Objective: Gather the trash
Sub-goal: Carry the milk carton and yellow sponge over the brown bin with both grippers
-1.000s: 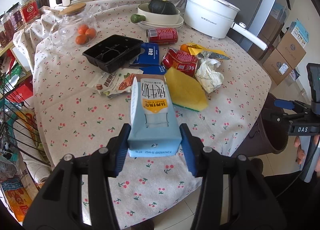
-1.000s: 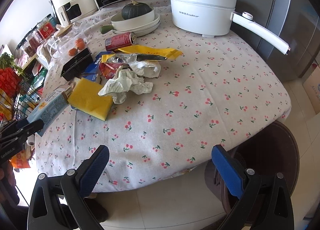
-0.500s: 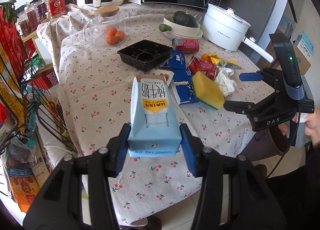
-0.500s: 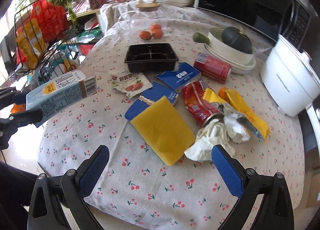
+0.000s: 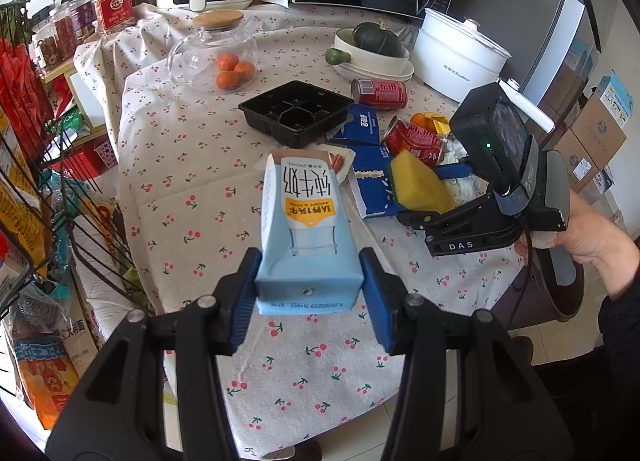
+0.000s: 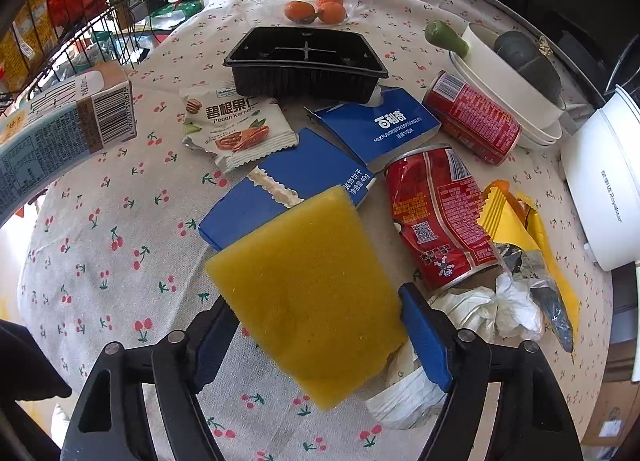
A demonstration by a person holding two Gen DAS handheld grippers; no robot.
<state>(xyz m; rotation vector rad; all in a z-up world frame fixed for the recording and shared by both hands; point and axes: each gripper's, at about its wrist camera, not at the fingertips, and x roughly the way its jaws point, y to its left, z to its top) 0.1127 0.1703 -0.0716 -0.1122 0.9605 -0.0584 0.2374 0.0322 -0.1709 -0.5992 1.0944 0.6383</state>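
A: Holding the milk carton point(image 5: 306, 229) by its base, the left gripper point(image 5: 308, 293) has both blue pads pressed on the two sides, so the carton sticks out forward above the table edge. Why is it kept in the air like this?

B: I think because it is already collected and only waits for the bin. A dark bin point(image 5: 560, 293) shows low at the right, beside the table, partly hidden behind the right hand point(image 5: 592, 241).

A: And the right gripper point(image 6: 320, 337)? Is it gripping the yellow sponge point(image 6: 316, 293)?

B: The sponge sits between its two fingers, and they are close to its sides. Whether they already press it, I cannot tell; the sponge shows no clear squeeze. It lies tilted on the torn blue box point(image 6: 280, 185), so it is easy to take from the near end.

A: What trash remains on the tablecloth point(image 6: 120, 241)?

B: The pecan packet point(image 6: 236, 133), a second blue box point(image 6: 384, 125), two red cans point(image 6: 440, 221), the black tray point(image 6: 306, 57), a yellow wrapper point(image 6: 516, 217) and crumpled paper point(image 6: 496, 309). They lie together in the middle, touching or overlapping.
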